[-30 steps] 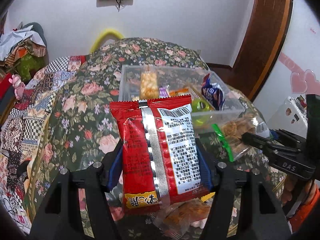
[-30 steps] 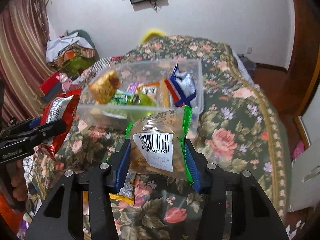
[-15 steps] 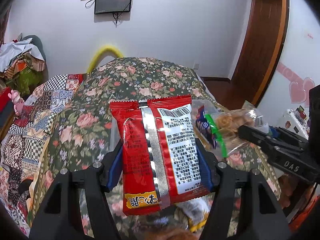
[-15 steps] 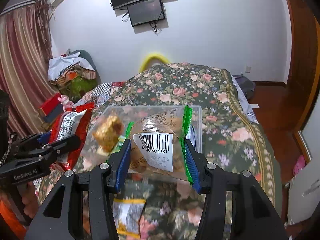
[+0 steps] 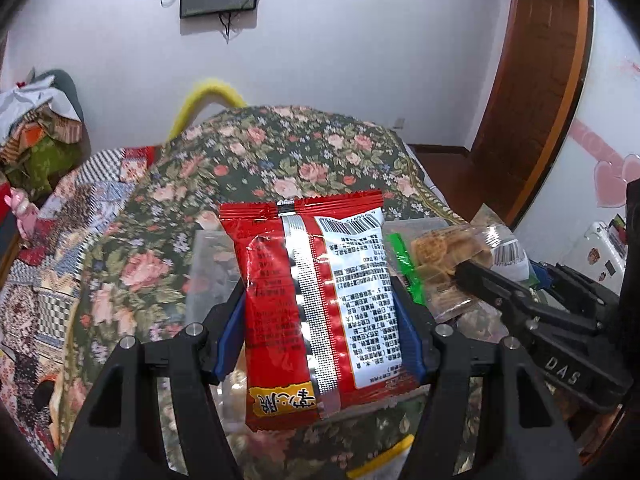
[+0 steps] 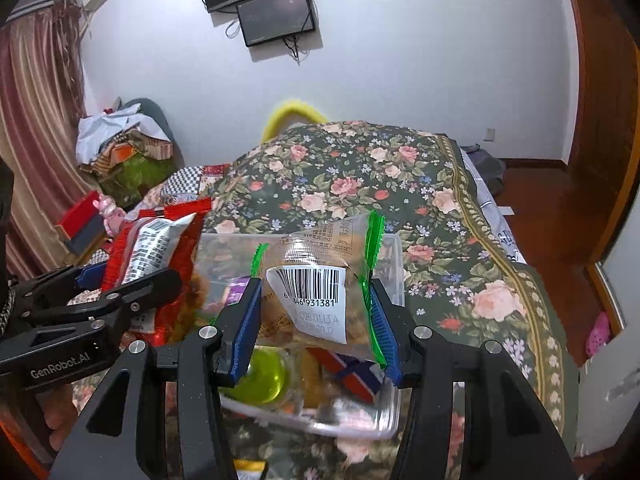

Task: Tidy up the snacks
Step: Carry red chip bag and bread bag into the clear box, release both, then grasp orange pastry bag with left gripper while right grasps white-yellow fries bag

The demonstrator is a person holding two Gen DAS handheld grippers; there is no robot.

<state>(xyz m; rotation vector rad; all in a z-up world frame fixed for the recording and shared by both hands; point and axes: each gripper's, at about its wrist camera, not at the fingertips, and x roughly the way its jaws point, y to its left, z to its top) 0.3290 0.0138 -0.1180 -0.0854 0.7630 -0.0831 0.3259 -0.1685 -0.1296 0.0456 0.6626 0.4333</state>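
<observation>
Floral bedspread (image 6: 360, 176) now fills mid-frame; left tongs (image 5: 320, 316) clamp the red packet (image 5: 316, 300), right tongs (image 6: 316, 320) clamp the clear cracker bag (image 6: 320, 284), both raised over the plastic bin (image 6: 394, 264).

two close wrist views side by side over the floral bed (image 5: 304, 160), both toward the far wall, sharing the clear bin (image 6: 394, 264)
</observation>
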